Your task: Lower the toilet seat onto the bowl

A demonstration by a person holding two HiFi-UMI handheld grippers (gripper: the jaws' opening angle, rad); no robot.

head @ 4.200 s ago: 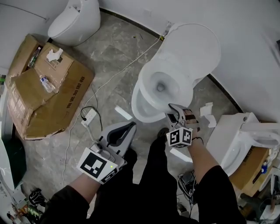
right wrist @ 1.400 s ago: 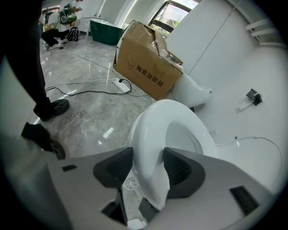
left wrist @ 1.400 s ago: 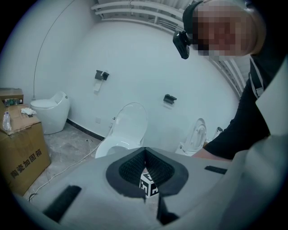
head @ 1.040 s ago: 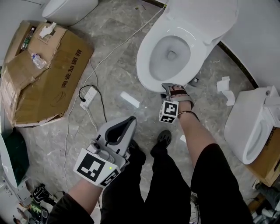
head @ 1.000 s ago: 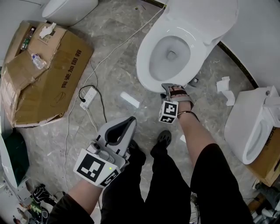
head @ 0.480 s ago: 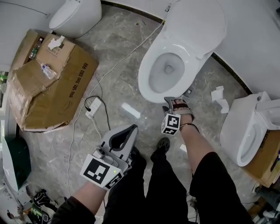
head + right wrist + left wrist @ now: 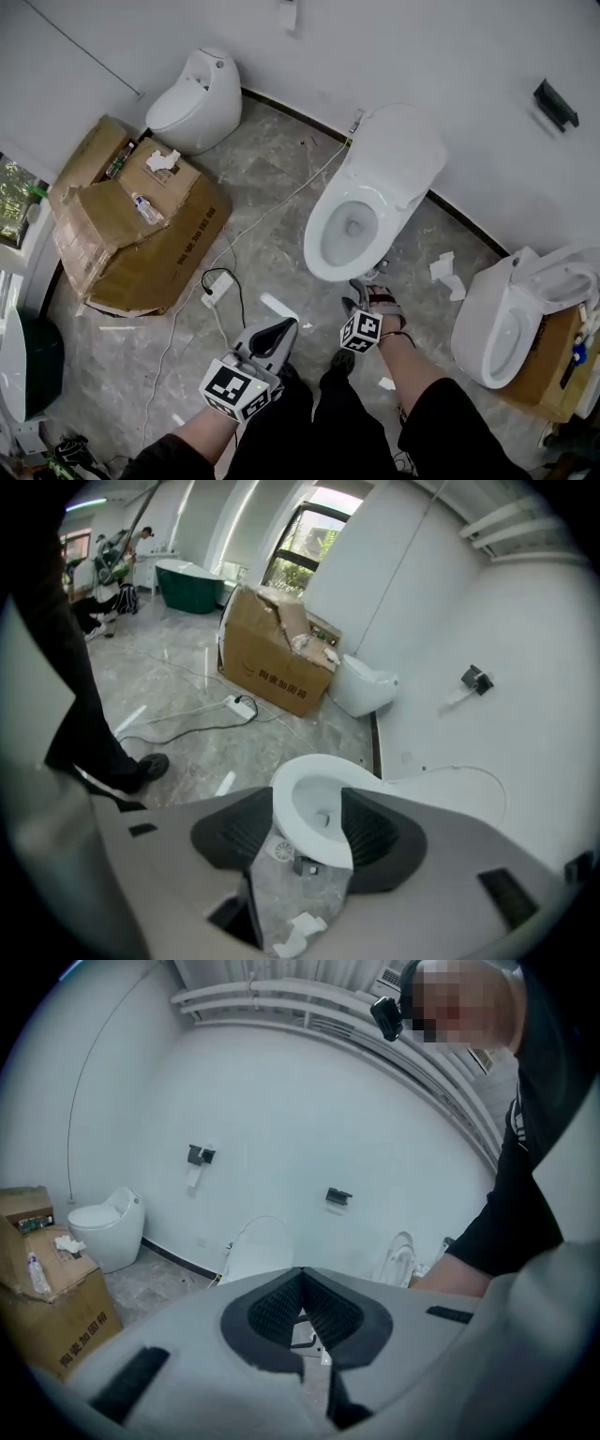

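Bare floor (image 7: 272,258) open left of the toilet up to the cardboard boxes (image 7: 141,244), right hand-held gripper (image 7: 359,289) wide apart, empty, just short of the bowl (image 7: 354,228), left hand-held gripper (image 7: 284,327) closed, empty, toilet seat (image 7: 323,253) down on bowl, lid (image 7: 398,150) up by far wall.
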